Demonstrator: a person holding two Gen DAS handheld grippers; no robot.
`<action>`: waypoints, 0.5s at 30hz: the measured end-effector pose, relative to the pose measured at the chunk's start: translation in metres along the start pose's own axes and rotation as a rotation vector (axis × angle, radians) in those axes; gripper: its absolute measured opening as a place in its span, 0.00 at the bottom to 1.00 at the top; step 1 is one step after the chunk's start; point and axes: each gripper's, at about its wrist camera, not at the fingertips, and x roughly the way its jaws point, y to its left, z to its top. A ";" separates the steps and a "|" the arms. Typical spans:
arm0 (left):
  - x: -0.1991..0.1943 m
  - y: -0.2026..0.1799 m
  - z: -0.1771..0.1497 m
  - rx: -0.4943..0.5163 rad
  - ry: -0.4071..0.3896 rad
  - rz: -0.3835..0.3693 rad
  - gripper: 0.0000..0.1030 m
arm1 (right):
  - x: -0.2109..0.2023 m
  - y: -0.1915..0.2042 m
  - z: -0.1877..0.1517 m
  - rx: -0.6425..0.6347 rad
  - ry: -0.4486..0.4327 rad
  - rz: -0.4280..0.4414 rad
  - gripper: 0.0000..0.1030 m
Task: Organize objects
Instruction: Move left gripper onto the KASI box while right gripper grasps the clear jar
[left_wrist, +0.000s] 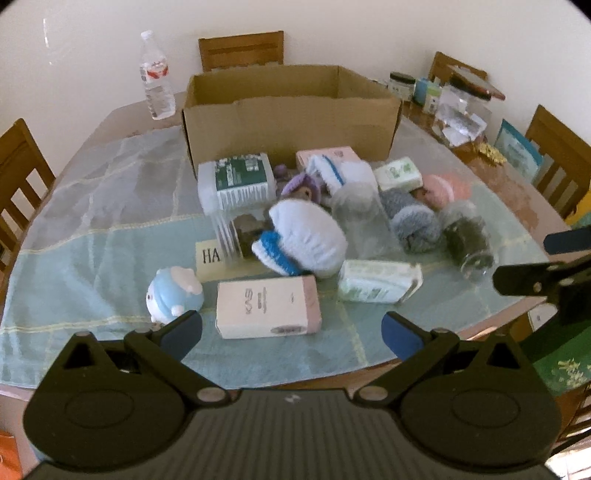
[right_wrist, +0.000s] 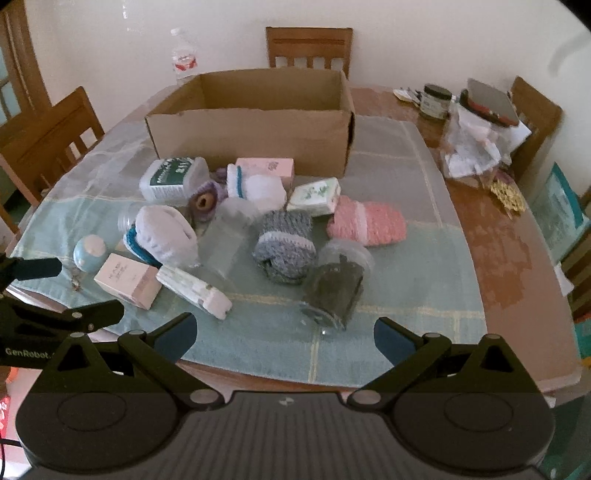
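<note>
While both tools hang short of the cloth-covered counter (right_wrist: 406, 258), the left gripper (left_wrist: 291, 334) and the right gripper (right_wrist: 284, 338) each have their fingers spread wide and empty. Nearest the left one lies the flat pink-and-white cardboard carton (left_wrist: 267, 312), just beside the round pale-blue toy figure (left_wrist: 173, 295); nearest the right one lies the clear plastic jar of dark contents (right_wrist: 338, 284) on its side. Both look like sensible first picks: straddle the carton across its narrow width, and close on the jar gently, since it may roll. Behind them the knitted pieces and packets overlap in a heap, so edges there are hard to separate. Farthest, the open brown cardboard box (right_wrist: 251, 133) stands upright; its floor is hidden.
</note>
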 end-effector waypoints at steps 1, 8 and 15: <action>0.003 0.001 -0.001 0.007 0.000 -0.002 1.00 | 0.001 0.000 -0.001 0.004 0.004 -0.007 1.00; 0.023 0.006 -0.007 -0.013 0.018 0.007 1.00 | 0.008 0.001 -0.012 -0.045 0.019 -0.038 1.00; 0.043 0.003 -0.011 -0.044 0.035 0.042 1.00 | 0.024 -0.018 -0.012 -0.092 0.051 -0.024 1.00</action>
